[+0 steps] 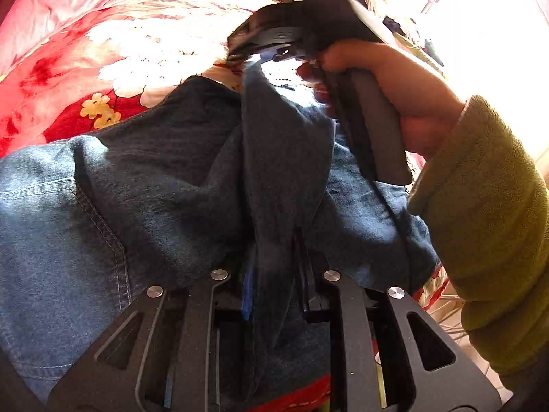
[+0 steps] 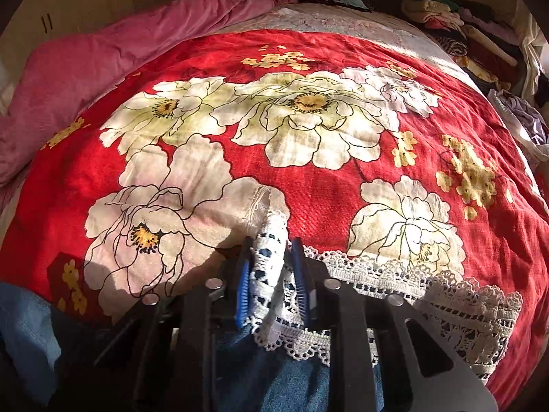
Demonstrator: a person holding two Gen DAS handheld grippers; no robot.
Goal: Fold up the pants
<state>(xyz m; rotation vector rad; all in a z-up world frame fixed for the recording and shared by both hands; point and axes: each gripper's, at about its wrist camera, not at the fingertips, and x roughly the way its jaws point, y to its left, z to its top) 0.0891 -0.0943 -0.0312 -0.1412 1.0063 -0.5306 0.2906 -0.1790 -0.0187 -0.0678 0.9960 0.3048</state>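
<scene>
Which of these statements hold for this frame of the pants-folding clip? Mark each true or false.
1. The right gripper is shut on the white lace trim of the jeans. True.
2. The left gripper is open and clear of any cloth. False: it is shut on a fold of the blue jeans.
3. The jeans lie on a red floral bedspread. True.
4. The bedspread is plain blue. False: it is red with large white flowers.
5. The person's right sleeve is green. True.
6. A pink quilt lies bunched at the far left of the bed. True.
</scene>
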